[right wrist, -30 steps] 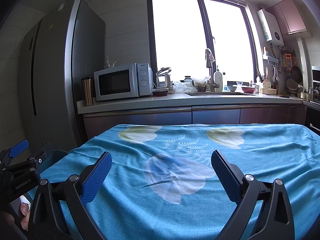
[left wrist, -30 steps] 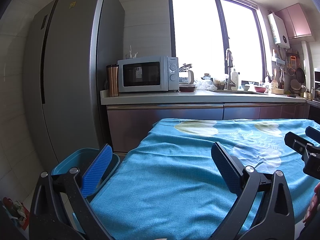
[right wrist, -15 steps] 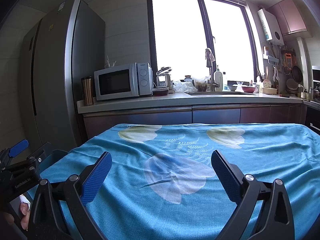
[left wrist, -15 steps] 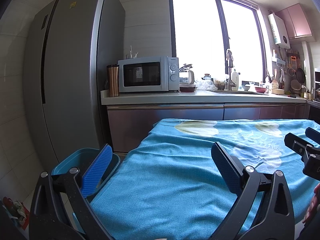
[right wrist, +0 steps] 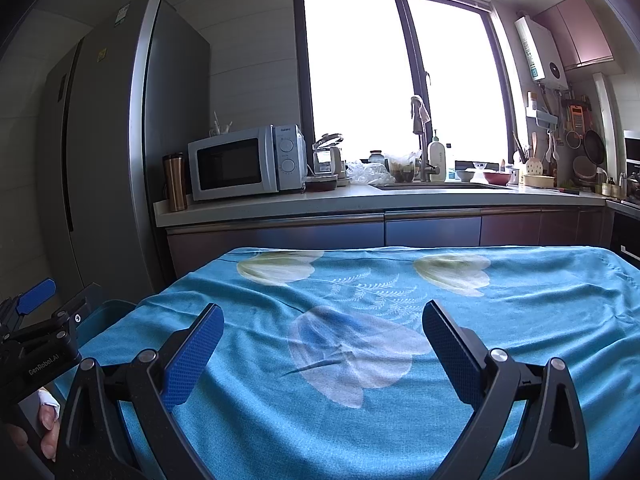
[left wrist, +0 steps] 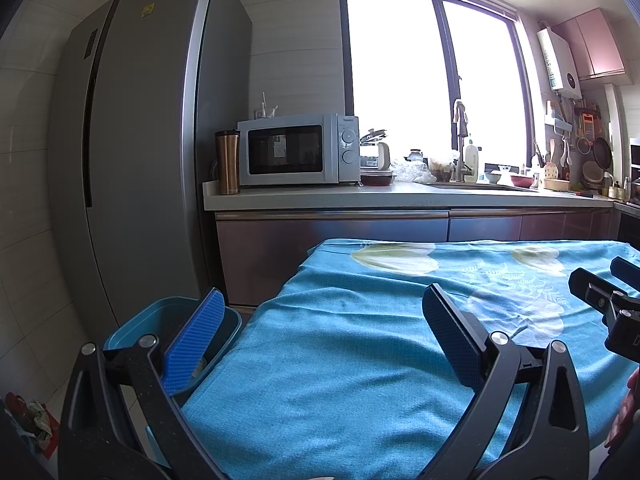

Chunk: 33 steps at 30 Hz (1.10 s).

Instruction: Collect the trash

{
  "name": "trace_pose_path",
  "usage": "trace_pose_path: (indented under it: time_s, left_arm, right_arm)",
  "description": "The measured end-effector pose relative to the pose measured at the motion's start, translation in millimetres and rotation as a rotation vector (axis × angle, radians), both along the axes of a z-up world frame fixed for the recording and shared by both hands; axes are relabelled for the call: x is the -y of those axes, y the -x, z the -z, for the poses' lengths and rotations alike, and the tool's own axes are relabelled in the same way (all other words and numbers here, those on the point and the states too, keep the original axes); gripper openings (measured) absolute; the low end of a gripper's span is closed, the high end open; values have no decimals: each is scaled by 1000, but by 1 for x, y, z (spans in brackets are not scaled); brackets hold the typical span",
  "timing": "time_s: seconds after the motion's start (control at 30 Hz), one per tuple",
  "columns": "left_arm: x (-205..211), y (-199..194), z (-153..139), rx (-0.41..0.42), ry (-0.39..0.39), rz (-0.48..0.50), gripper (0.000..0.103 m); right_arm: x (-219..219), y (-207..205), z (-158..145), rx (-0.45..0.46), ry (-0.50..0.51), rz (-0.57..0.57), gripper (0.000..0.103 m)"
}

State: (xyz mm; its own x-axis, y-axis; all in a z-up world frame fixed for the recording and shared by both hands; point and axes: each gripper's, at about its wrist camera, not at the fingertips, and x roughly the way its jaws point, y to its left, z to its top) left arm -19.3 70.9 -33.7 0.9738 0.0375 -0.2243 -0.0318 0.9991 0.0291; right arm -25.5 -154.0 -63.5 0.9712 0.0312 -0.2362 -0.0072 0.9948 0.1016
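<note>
Comparing with a second ago, nothing moves: your left gripper (left wrist: 320, 336) and right gripper (right wrist: 320, 344) stay spread, empty, over the tablecloth (right wrist: 500, 320); no trash visible, bin (left wrist: 132, 328) left of it.

Legible: "GenRobot.AI" on the left gripper (right wrist: 36, 312) body; "Galanz" on the microwave (right wrist: 248, 163), above its dials. Refrigerator stickers unreadable.

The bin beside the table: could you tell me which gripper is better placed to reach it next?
Left. The bin sits just beyond the open left gripper; the right gripper hovers mid-table.
</note>
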Motion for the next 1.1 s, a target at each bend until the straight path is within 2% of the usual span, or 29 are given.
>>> trace_pose_path:
  time_s: [1.1]
  left_arm:
    - [1,-1,1,-4,0,-2,97]
  right_arm:
    - [1,-4,0,-5,-2,-1,96]
